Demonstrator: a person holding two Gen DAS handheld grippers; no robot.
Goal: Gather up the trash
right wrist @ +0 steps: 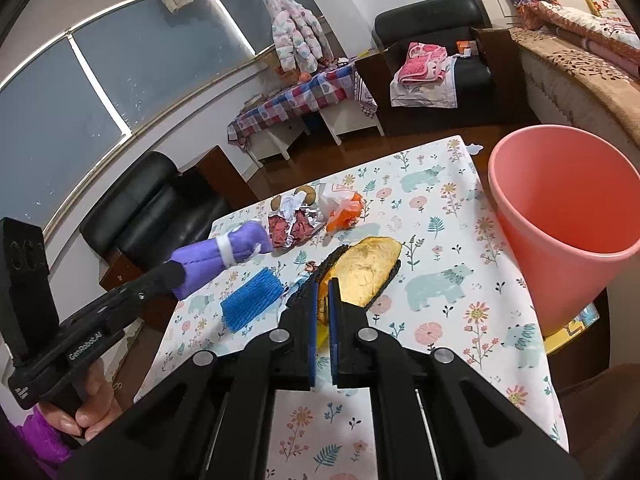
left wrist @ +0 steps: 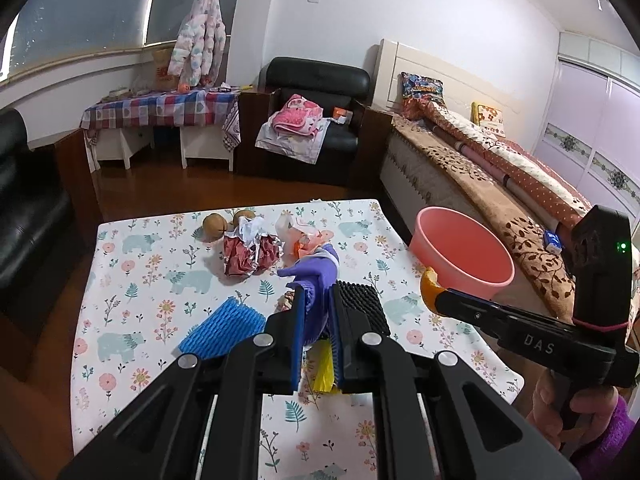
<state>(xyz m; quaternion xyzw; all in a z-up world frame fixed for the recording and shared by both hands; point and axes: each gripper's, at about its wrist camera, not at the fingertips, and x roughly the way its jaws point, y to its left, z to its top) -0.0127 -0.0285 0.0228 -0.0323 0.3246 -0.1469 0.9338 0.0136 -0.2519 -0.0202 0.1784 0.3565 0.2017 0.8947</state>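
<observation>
My left gripper clamps a purple glove above the floral table, while my right gripper pinches an orange peel near the pink bin. Crumpled wrappers and blue foam netting lie on the table.

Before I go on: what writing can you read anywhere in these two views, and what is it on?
"DAS": body of the right hand-held gripper.
"GenRobot.AI": body of the left hand-held gripper.
Small blue box on the bed: print too small to read.
Tan bag by the window: red marks blurred.
</observation>
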